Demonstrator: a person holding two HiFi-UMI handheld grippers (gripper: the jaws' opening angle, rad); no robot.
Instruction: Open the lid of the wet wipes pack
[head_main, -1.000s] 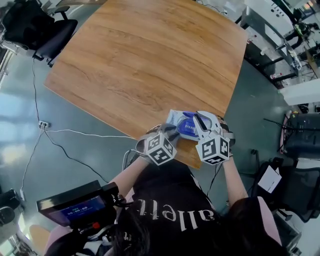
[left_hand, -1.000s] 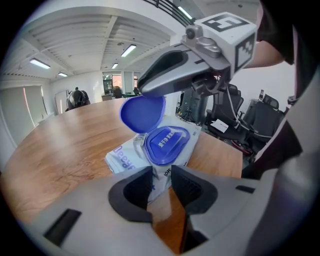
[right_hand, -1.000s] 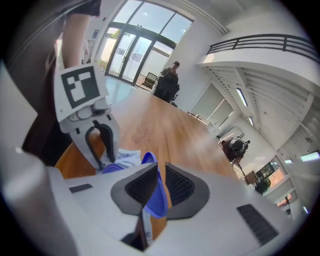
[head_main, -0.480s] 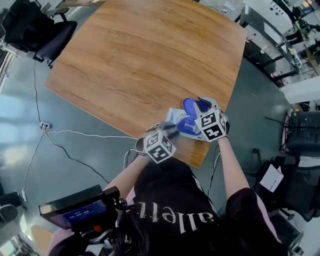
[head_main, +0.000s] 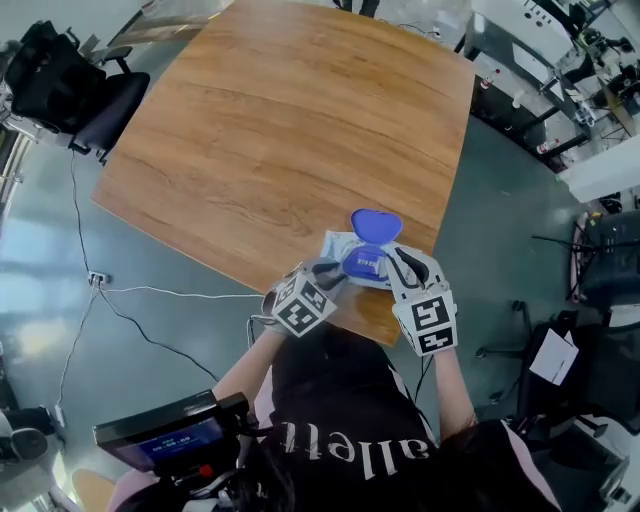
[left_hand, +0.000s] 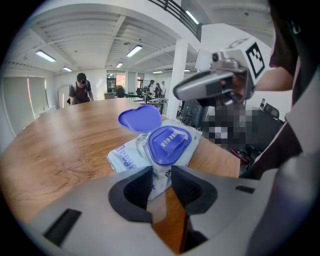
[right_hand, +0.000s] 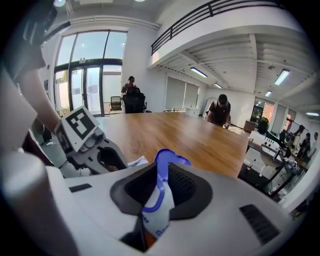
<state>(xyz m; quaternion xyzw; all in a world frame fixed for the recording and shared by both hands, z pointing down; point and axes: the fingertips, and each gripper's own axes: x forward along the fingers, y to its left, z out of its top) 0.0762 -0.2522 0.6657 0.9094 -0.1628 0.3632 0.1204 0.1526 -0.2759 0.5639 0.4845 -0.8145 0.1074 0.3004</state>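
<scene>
While clamped shut on a soft film corner of the wet wipes pack (head_main: 336, 246), 6 o'clock edge of the surface (head_main: 280, 130): left gripper (left_hand: 161, 176). Right gripper (right_hand: 162, 175) half-open, empty. Stiff blue lid (head_main: 376, 222) up at 12 o'clock. Light, squashy; grab film ends.

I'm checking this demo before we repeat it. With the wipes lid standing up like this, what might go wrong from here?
1. The left gripper has its jaws shut on only the near edge of the wet wipes pack. The pack lies close to the edge of the table, so a tug may pull it free or slide it off.
2. The right gripper hovers close to the raised lid. A stray move may knock the lid shut.
</scene>
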